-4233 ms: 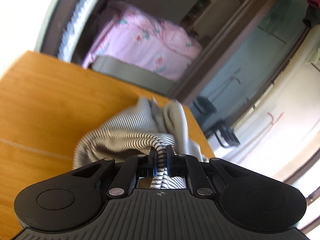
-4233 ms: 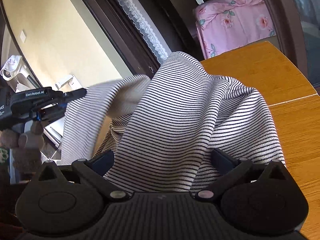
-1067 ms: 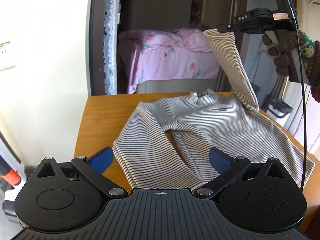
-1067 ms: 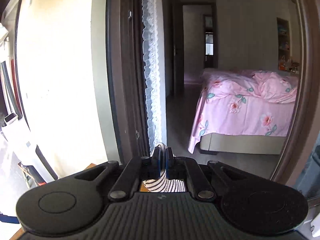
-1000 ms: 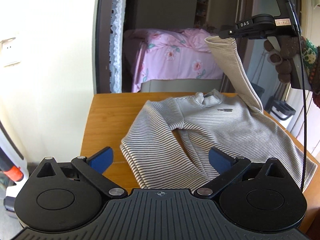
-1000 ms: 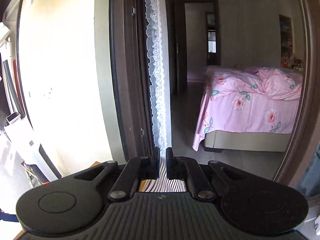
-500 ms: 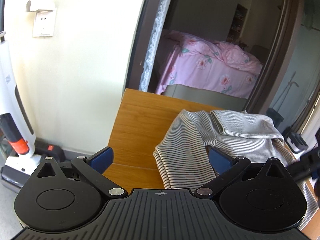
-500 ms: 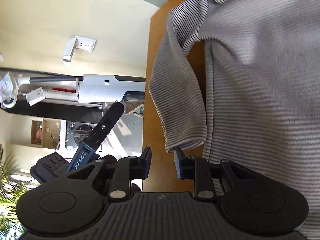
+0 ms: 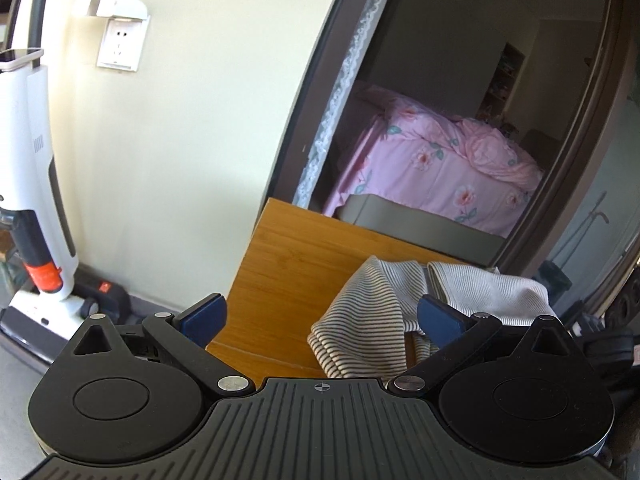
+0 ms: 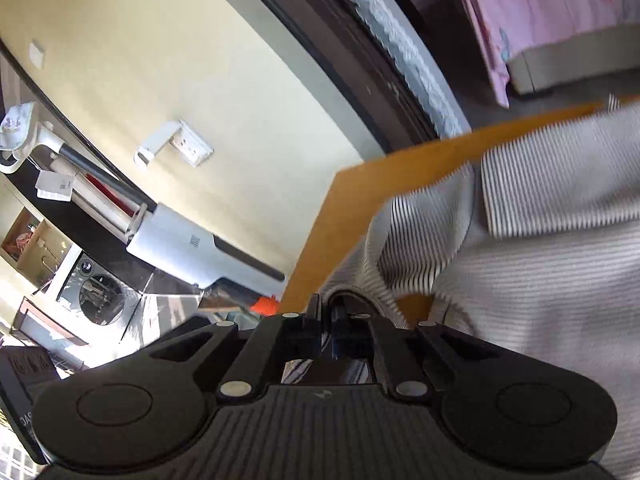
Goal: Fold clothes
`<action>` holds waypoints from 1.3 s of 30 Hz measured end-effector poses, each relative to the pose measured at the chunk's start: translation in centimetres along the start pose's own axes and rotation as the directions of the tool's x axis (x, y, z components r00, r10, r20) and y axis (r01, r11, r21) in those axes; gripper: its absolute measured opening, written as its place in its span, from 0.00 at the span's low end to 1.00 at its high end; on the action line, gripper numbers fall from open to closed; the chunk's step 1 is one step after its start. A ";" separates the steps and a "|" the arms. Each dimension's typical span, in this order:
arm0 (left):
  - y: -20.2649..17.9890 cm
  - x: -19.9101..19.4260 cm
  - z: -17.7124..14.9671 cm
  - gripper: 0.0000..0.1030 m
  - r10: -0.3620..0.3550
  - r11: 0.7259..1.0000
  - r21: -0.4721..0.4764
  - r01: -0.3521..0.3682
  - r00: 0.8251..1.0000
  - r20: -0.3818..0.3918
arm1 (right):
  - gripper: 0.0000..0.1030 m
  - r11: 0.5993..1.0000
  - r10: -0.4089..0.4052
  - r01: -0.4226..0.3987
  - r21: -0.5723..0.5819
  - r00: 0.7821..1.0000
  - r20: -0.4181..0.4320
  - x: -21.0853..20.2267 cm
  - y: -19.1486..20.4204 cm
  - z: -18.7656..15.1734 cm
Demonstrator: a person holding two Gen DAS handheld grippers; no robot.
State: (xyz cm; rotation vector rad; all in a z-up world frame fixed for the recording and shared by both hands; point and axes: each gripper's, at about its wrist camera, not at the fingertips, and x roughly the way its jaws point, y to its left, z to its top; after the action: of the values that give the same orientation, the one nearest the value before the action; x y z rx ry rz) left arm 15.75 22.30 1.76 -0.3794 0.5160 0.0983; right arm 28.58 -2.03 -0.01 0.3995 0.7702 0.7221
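On the bench (image 9: 288, 264) lies the striped shirt (image 9: 372, 320). My right hand-held gripper (image 10: 328, 320) pinches its sleeve; my left hand-held gripper (image 9: 320, 316) is wide open. Pulling hard could drag everything off.

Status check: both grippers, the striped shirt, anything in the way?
Left gripper open, holding nothing. Right gripper shut on striped shirt at its sleeve end. Shirt bunched, partly folded on wooden table. Nothing in the way.

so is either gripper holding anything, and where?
Right gripper is shut on the shirt, pinching a sleeve cuff edge. Left gripper is open, empty.
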 end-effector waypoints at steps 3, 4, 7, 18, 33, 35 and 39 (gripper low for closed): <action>-1.2 0.8 0.2 1.00 -0.019 1.000 0.011 0.019 1.000 -0.011 | 0.04 0.981 -0.043 0.079 -0.180 0.979 0.197 -3.7 0.2 5.1; -1.8 1.1 0.2 1.00 -0.026 0.999 0.019 0.027 1.000 -0.017 | 0.04 0.968 -0.064 0.123 -0.221 0.964 0.257 -5.0 -0.2 6.5; -3.8 2.3 -0.1 1.00 -0.059 0.996 0.061 0.062 0.997 -0.049 | 0.04 0.934 -0.131 0.233 -0.271 0.929 0.348 -8.0 -2.9 9.7; -13.2 7.3 -2.1 1.00 -0.176 0.936 0.279 0.216 0.971 -0.163 | 0.04 0.901 -0.375 0.419 -0.111 0.882 0.287 -10.0 -16.8 9.3; -18.4 12.6 -2.6 1.00 -0.258 0.901 0.311 0.304 0.949 -0.182 | 0.17 0.874 -0.434 0.465 -0.139 0.877 0.206 -7.8 -21.4 5.2; -18.3 13.6 -2.5 1.00 -0.290 0.905 0.267 0.332 0.939 -0.184 | 0.23 0.901 -0.379 0.411 -0.140 0.902 0.209 -8.0 -20.5 5.4; -17.6 16.6 -2.6 1.00 -0.325 0.915 0.167 0.366 0.918 -0.228 | 0.34 0.898 -0.388 0.402 -0.178 0.915 0.114 -5.7 -20.4 3.6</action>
State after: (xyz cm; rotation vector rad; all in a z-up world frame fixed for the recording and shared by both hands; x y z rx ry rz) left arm 32.21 4.97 -2.86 -0.2723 0.6394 -0.3400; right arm 37.39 -20.50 -6.47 0.0801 0.6728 0.3916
